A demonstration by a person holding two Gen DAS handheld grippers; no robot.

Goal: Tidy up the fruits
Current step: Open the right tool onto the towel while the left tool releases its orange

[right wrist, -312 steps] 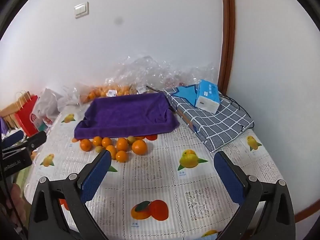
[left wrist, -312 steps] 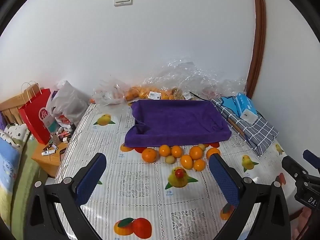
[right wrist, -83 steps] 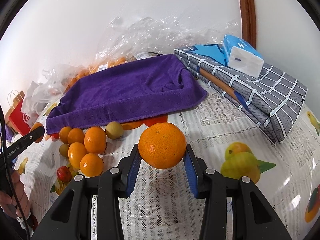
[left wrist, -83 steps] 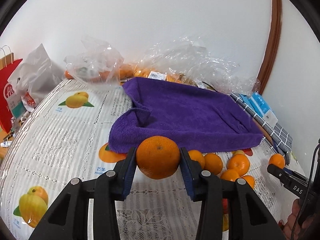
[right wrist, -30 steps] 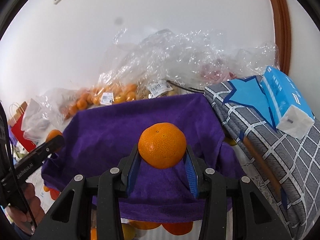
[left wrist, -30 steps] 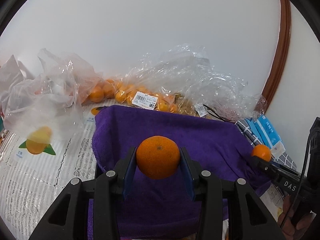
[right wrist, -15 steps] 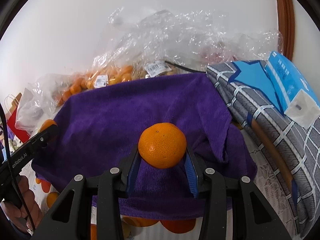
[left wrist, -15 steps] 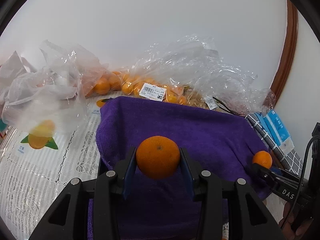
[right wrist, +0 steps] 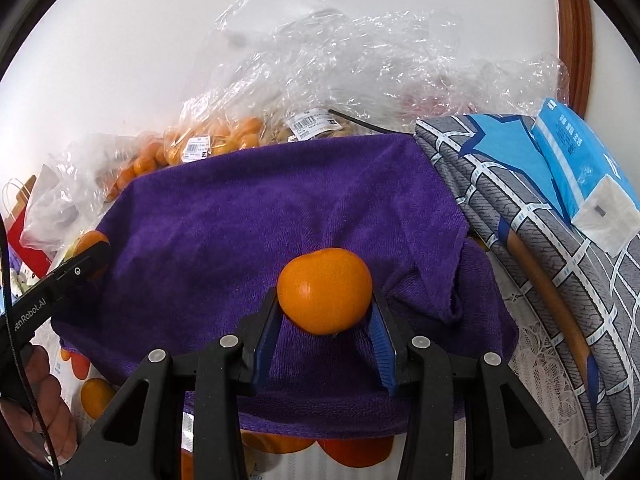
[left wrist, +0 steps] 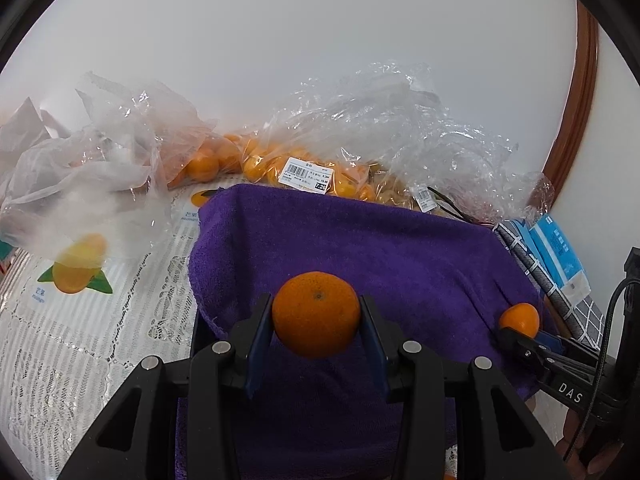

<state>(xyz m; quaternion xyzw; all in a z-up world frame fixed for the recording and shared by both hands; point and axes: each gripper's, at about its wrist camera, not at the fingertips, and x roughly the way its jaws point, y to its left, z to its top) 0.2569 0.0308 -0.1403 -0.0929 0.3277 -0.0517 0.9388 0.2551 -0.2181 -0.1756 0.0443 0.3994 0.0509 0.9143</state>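
My left gripper (left wrist: 316, 322) is shut on an orange (left wrist: 315, 314) and holds it over the near left part of the purple towel (left wrist: 380, 248). My right gripper (right wrist: 325, 312) has its blue pads slightly spread around a second orange (right wrist: 325, 290), which sits lower and rolled on the purple towel (right wrist: 248, 224) near its front right. The right gripper with its orange also shows at the right of the left wrist view (left wrist: 519, 320). The left gripper shows at the left of the right wrist view (right wrist: 86, 256).
Clear plastic bags of oranges (left wrist: 304, 168) lie behind the towel against the wall. A folded grey checked cloth (right wrist: 540, 208) with a blue tissue pack (right wrist: 580, 168) lies to the right. Loose oranges (right wrist: 96, 396) lie on the fruit-print tablecloth (left wrist: 80, 320) in front of the towel.
Both grippers have come lower over the towel. The right gripper's pads have spread a little and its orange has turned and dropped against the towel. The left still grips its orange.
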